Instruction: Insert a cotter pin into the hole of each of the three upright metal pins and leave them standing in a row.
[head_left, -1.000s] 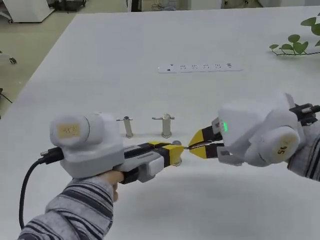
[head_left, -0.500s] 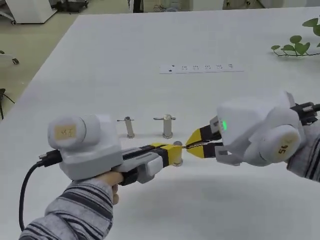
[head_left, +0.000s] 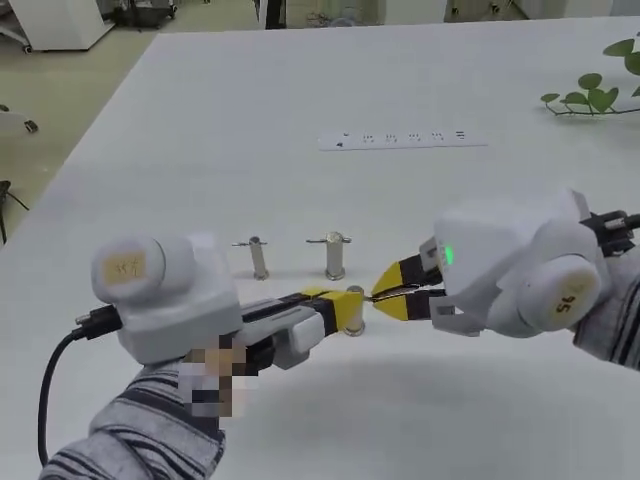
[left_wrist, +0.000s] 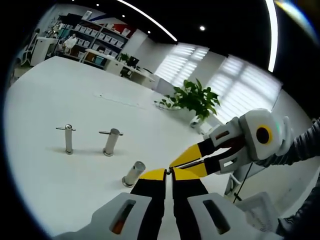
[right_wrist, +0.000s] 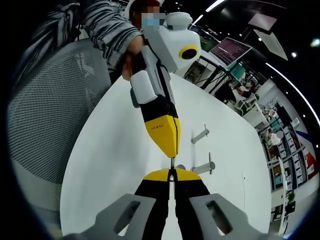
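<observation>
Two upright metal pins (head_left: 258, 257) (head_left: 335, 254) stand side by side, each with a cotter pin through its top; they also appear as the pins (left_wrist: 68, 139) (left_wrist: 111, 142) in the left gripper view. A third metal pin (left_wrist: 134, 174) stands just left of my left gripper (left_wrist: 168, 172) with nothing through its hole. My left gripper (head_left: 352, 306) and right gripper (head_left: 382, 291) meet tip to tip. A thin cotter pin (right_wrist: 172, 163) spans the small gap, with each gripper shut on one end. The right gripper (right_wrist: 171, 175) points at the left one's yellow tips.
A white power strip (head_left: 402, 137) lies farther back on the white table (head_left: 200, 150). Green plant leaves (head_left: 590, 90) reach over the far right edge. A black cable (head_left: 50, 380) trails from the left gripper. A mesh chair (right_wrist: 55, 120) stands by the table.
Both grippers stay tip to tip on the cotter pin. The view has shifted slightly; the pins have not moved.
</observation>
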